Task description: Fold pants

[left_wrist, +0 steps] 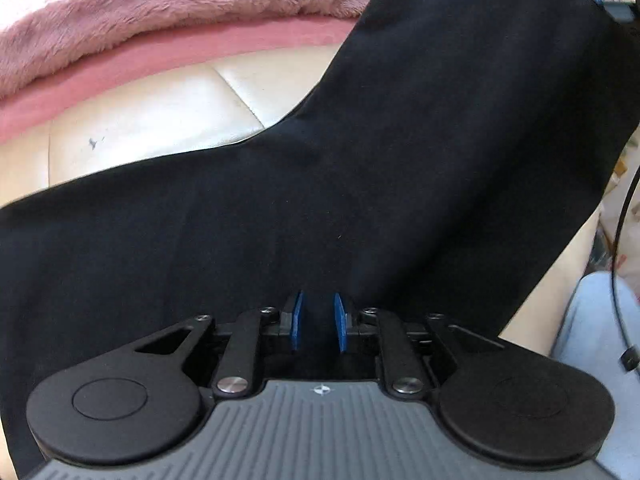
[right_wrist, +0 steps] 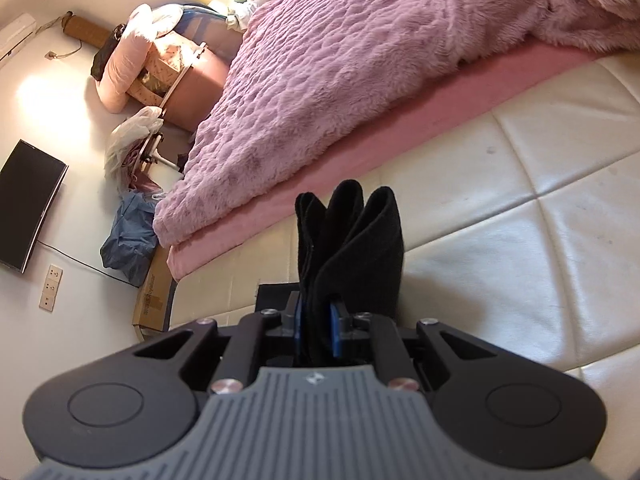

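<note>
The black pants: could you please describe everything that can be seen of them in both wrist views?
The black pants are plain, matte, soft-looking fabric with no visible print. In the left wrist view they spread as a broad sheet over the cream quilted mattress and rise toward the upper right, their cloth between the blue fingers of the left gripper. In the right wrist view a bunched, layered edge stands up, pinched in the right gripper.
</note>
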Demonstrator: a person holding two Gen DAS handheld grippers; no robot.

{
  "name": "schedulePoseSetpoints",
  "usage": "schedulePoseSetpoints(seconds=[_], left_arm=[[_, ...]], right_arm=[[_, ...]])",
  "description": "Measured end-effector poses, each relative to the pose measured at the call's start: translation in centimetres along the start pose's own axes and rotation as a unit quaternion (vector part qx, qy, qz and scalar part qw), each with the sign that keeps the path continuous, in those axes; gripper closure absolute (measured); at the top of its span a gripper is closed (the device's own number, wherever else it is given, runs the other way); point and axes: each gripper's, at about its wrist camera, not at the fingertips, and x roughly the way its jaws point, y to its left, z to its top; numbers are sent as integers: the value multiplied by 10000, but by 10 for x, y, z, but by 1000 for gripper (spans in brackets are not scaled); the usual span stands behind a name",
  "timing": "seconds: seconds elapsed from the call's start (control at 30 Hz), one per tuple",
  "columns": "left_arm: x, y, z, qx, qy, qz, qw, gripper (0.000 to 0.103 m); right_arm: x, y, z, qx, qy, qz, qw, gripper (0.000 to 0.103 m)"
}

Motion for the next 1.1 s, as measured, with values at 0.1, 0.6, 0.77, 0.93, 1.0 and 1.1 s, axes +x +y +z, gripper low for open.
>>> schedulePoseSetpoints(seconds=[0.1,0.6,0.77,0.93,1.0,1.1], left_arm=[[-28,15,0,-181,-354,-48,9992,84],[-98,173,-89,-2713,-662,783,9570,84],[-93,184,-101,-2874,-721,381,9543,84],[-86,186,-103,-2913,-729,211,9536,84],[-87,186,-108,-2949,-741,170,9525,84],[-85,188,-113,-2978,-757,135,9515,85]], right_arm=[[9,15,1,-6,20,-54,10000,94],[119,114,-3,-129,555,-187,9982,94],[187,131,-20,53,828,-261,9962,94],[247,131,-40,363,1101,-379,9925,94],[267,129,-48,468,1174,-453,9909,94],[291,123,-59,642,1283,-528,9882,94]])
